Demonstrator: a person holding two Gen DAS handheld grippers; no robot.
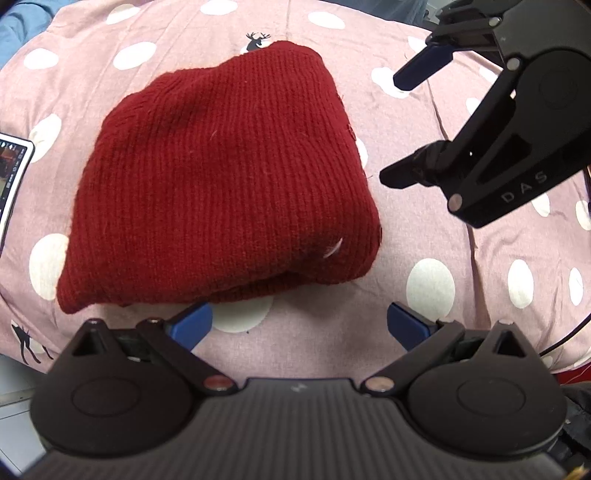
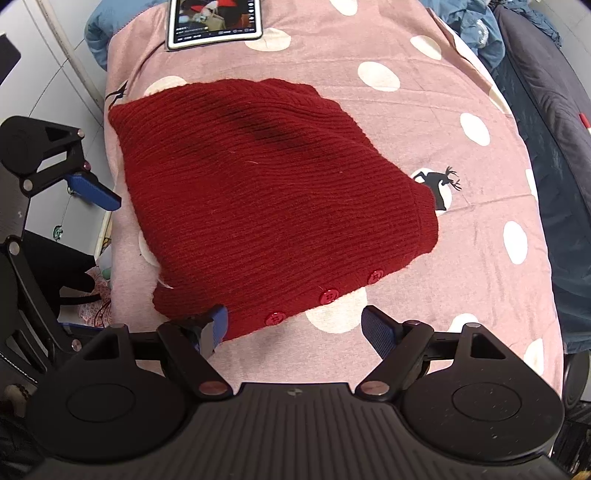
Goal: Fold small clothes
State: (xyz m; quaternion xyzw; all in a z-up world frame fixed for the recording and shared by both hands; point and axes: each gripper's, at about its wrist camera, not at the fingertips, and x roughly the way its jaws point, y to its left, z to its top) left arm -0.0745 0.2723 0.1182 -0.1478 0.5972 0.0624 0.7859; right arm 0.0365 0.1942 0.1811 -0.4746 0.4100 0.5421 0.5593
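Pink dotted bedsheet [image 2: 424, 258] w/ folded, squarish red ribbed-knit cardigan [image 2: 273, 206].

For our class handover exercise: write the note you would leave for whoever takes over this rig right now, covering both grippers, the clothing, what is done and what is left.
Left gripper: open, empty, just off the near edge of the red knitted garment.
Right gripper: open, empty, at the garment's buttoned edge; one finger overlaps the knit.
The garment lies folded into a compact bundle on the pink dotted bedcover, three red buttons showing along one edge. A tablet lies beyond it.
Done: garment looks folded.
Left: perhaps tidy the edges; no other clothes to fold can be made out.
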